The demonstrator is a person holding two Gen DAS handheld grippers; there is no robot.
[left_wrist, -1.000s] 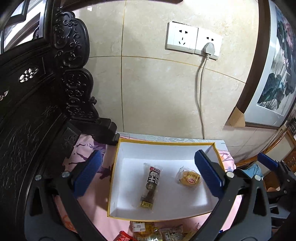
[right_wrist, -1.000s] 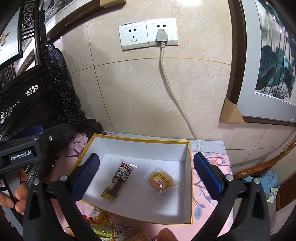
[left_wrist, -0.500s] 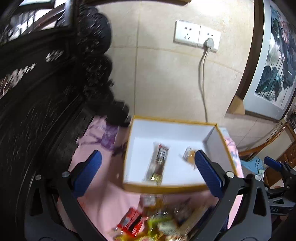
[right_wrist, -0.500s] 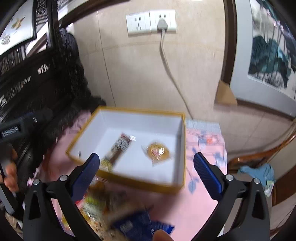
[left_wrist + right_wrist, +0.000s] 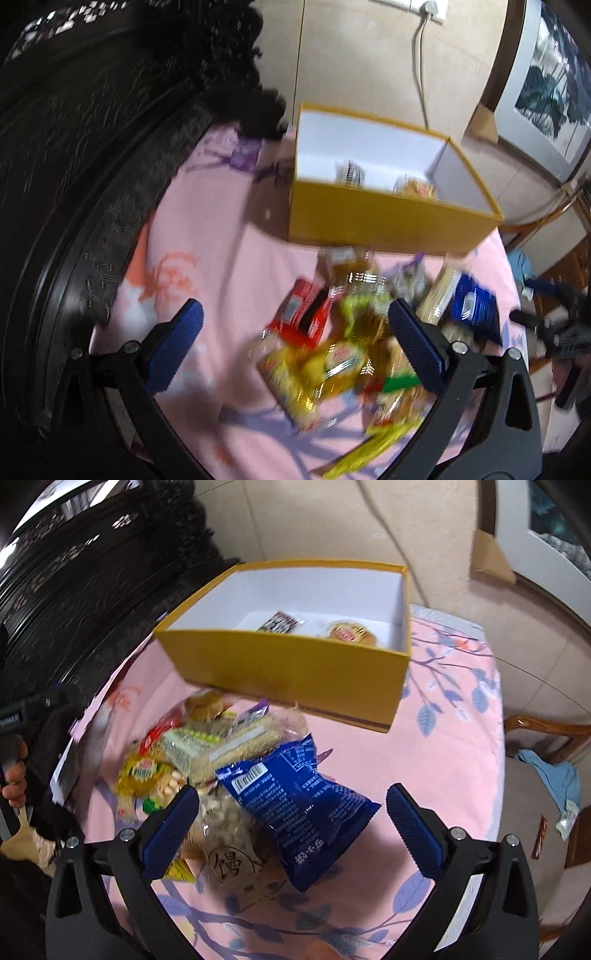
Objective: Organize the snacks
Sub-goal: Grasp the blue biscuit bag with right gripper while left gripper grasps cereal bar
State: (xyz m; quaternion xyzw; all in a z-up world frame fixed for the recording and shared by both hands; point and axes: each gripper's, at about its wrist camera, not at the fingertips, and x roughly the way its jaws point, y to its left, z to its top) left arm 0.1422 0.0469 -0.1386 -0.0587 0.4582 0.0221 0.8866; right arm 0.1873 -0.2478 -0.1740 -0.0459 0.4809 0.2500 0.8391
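Note:
A yellow box with a white inside stands at the back of the pink cloth. It holds a dark snack bar and a round yellow cake. A pile of loose snack packets lies in front of the box, with a blue packet and a clear bag of pale snacks nearest my right gripper. My left gripper is open and empty above the pile's left part. My right gripper is open and empty above the blue packet.
Dark carved wooden furniture lines the left side. A tiled wall with a white cable is behind the box. A framed painting leans at the right. A wooden chair with blue cloth stands right of the table.
Both grippers have tilted down and pulled back from the box, so the snack pile now fills the lower view. The view is motion-blurred. Both stay open and empty.

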